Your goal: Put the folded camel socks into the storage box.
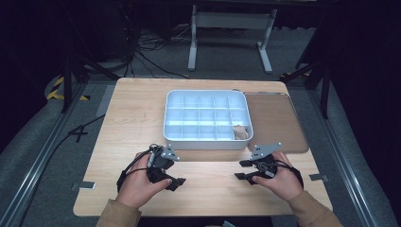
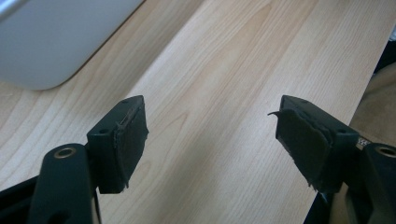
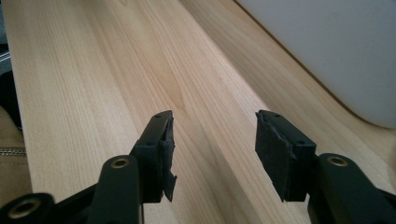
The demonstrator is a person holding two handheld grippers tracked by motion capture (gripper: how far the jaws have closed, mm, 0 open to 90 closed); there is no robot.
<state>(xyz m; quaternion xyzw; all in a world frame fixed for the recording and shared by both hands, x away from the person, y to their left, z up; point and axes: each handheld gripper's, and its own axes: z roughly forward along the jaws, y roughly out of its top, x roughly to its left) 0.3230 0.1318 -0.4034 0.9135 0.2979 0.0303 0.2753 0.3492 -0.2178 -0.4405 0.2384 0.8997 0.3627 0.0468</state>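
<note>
Left gripper (image 1: 174, 181), lower left of the high view: jaws apart, empty, over bare table (image 1: 137, 118). Right gripper (image 1: 242, 169), lower right: jaws apart, empty. White compartment tray (image 1: 206, 141) at frame centre, just above both grippers. Small tan object (image 1: 240, 132) lies in the tray's lower-right compartment, nearest the right gripper.

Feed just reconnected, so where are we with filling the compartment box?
One tan object already lies in the near right compartment of the white box; the other compartments look empty. Nothing is in hand: left gripper and right gripper rest open on the table. The rest of the filling seems left.
</note>
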